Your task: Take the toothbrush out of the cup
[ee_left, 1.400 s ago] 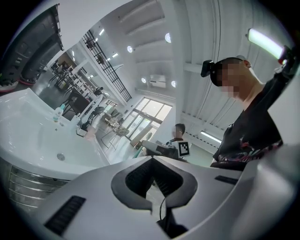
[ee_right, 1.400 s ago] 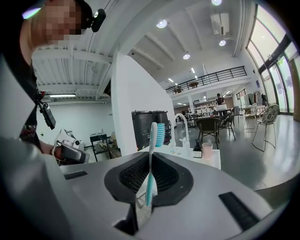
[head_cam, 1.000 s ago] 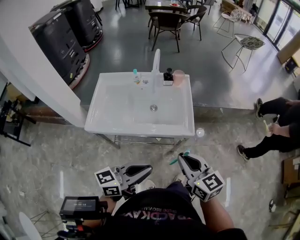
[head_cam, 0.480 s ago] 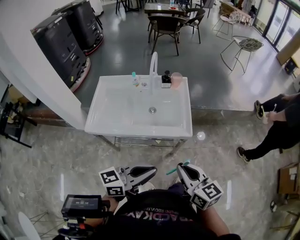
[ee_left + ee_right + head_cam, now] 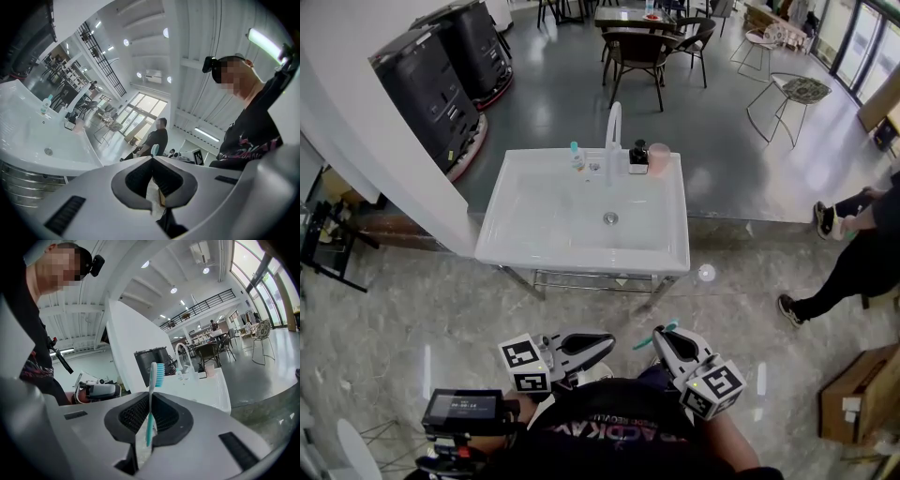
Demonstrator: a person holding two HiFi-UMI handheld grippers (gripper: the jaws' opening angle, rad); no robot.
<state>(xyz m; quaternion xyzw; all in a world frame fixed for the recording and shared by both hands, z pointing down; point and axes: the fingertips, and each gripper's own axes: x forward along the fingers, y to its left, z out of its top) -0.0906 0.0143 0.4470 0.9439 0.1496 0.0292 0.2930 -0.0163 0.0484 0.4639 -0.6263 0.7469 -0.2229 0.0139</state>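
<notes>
My right gripper [image 5: 659, 338] is shut on a teal-and-white toothbrush [image 5: 152, 394], whose bristled head sticks up past the jaws; in the head view the toothbrush [image 5: 649, 337] pokes out to the left of the jaws. A pink cup [image 5: 658, 157] stands on the back rim of the white sink [image 5: 525, 244], right of the tap [image 5: 614, 131], far from both grippers. My left gripper [image 5: 602, 343] is shut with nothing between its fingers, held low near my body beside the right one.
A small bottle [image 5: 576, 153] and a dark soap holder [image 5: 637, 156] sit by the tap. Black machines [image 5: 431, 84] stand at the back left, chairs and tables [image 5: 649, 42] behind the sink. A person [image 5: 853, 253] walks at the right; a cardboard box [image 5: 858, 403] lies at the lower right.
Both grippers have stayed near my body with the toothbrush still held. The person at the right has moved, and the view has shifted slightly, bringing the cardboard box in.
</notes>
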